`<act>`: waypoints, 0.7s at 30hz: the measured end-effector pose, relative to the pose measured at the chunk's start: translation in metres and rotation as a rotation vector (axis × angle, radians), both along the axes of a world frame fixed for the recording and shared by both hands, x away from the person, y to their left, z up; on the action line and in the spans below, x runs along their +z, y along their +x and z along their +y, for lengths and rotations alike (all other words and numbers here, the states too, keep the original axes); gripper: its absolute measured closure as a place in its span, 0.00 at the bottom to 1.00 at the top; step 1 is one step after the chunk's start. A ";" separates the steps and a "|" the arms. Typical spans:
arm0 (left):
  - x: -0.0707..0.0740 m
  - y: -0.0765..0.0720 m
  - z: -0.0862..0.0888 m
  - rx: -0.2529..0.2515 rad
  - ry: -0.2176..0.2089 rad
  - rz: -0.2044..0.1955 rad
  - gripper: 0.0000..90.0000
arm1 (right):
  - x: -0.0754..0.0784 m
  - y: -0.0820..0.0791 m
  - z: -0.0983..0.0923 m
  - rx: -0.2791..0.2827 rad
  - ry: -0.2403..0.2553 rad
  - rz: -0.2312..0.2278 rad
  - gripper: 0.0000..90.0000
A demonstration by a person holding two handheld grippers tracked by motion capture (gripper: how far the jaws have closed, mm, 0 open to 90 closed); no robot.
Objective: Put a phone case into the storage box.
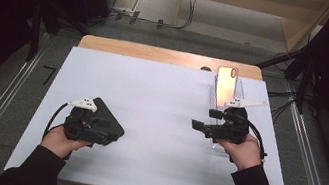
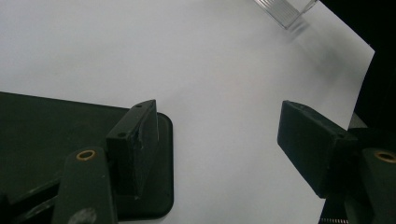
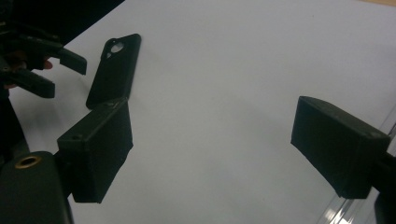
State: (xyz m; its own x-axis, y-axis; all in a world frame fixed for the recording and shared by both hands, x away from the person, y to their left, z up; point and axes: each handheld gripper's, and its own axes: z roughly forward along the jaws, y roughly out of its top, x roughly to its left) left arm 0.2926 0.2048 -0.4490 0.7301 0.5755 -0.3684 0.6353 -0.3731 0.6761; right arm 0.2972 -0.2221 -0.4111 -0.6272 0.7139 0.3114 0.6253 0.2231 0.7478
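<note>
My left hand-held gripper [image 1: 112, 132], jaws apart, pins the black phone case [image 1: 110, 119] flat on the counter [image 1: 158, 117]; my right hand-held gripper [image 1: 203, 119] is empty, jaws apart.

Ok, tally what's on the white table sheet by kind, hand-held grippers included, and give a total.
Black phone case: 1
Phone with a shiny back: 1
Clear stand holding the phone: 1
Hand-held grippers, left and right: 2
Total: 5
</note>
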 end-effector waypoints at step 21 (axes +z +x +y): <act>0.003 -0.005 -0.004 -0.027 -0.011 -0.009 0.33 | -0.027 -0.042 -0.007 0.102 -0.016 0.016 0.13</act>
